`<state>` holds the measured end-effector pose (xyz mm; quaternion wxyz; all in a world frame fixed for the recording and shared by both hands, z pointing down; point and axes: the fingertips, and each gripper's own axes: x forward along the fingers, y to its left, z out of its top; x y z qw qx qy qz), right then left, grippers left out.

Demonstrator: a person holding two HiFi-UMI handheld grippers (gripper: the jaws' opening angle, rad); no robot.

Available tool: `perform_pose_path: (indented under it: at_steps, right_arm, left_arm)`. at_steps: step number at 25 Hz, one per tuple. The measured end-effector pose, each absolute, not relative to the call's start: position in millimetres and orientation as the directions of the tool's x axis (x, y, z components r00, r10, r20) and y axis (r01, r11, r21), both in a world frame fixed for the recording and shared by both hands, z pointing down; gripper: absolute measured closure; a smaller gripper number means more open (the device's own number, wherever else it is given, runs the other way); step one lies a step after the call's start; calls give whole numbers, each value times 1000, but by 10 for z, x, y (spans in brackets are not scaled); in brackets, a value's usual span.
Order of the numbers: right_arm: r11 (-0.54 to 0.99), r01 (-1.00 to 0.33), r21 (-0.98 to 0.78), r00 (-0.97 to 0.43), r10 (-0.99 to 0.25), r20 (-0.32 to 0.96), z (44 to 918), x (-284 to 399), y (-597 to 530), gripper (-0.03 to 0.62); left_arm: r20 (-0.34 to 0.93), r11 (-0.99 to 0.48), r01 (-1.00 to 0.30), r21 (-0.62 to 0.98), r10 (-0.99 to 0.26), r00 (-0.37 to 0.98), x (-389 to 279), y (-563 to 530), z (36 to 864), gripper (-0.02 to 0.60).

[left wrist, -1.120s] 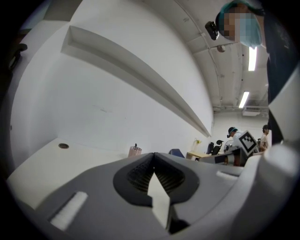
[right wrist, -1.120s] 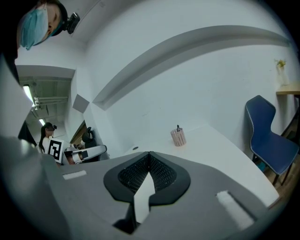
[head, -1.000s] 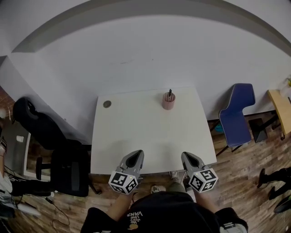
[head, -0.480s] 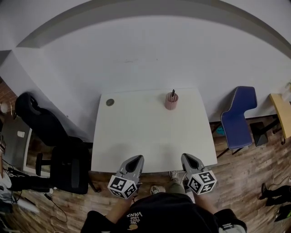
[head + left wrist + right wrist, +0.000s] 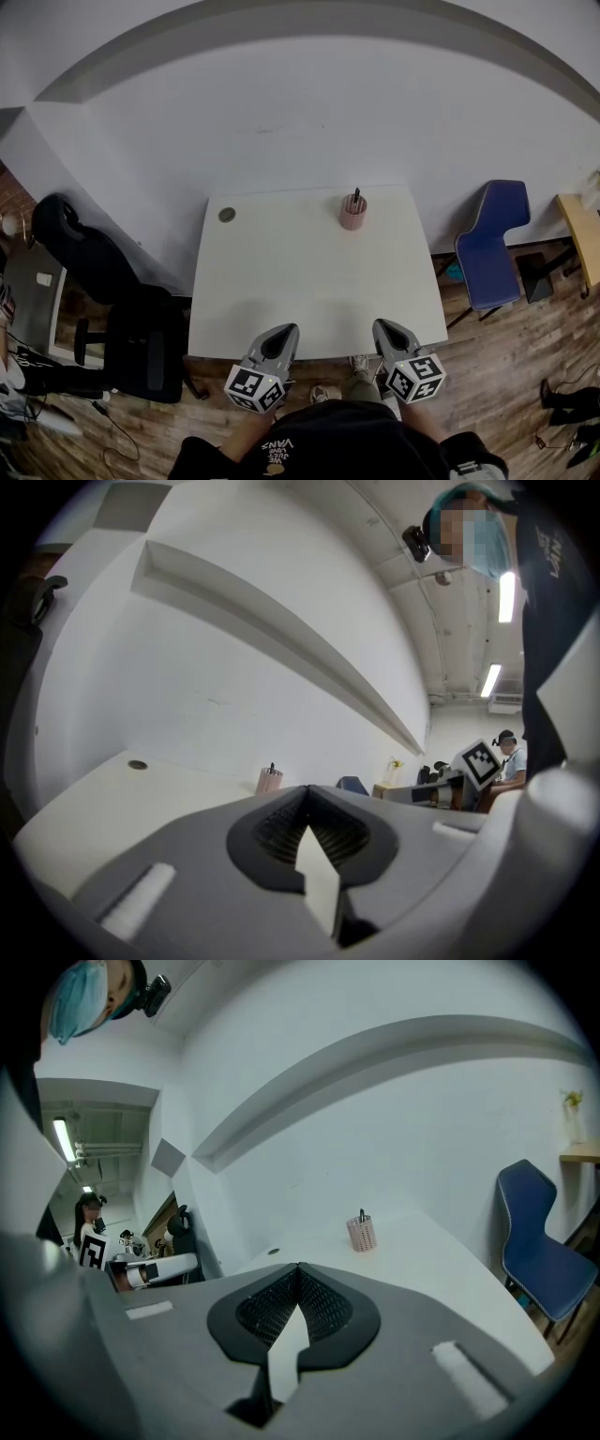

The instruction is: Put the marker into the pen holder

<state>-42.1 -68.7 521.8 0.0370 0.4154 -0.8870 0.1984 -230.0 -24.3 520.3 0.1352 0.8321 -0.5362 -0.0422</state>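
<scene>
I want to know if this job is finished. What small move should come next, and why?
Probably none: just rest. The dark marker already stands in the pink perforated pen holder at the far side of the white table, and the left hand-held gripper and right hand-held gripper sit shut and empty at its near edge.

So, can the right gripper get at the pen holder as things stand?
Probably yes: the table between the right gripper and the pen holder is bare, though the holder stands near the far edge, a long stretch.
</scene>
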Motion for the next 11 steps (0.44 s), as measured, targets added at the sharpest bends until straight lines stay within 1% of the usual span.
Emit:
perform_pose_path:
  at_steps: [11]
  right_arm:
    - [567,-762,-314,-641,-730,238,5201,-349,-768,594]
  left_arm:
    - [76,-400,-871,286,-896,437,-2222,-377,5229,529]
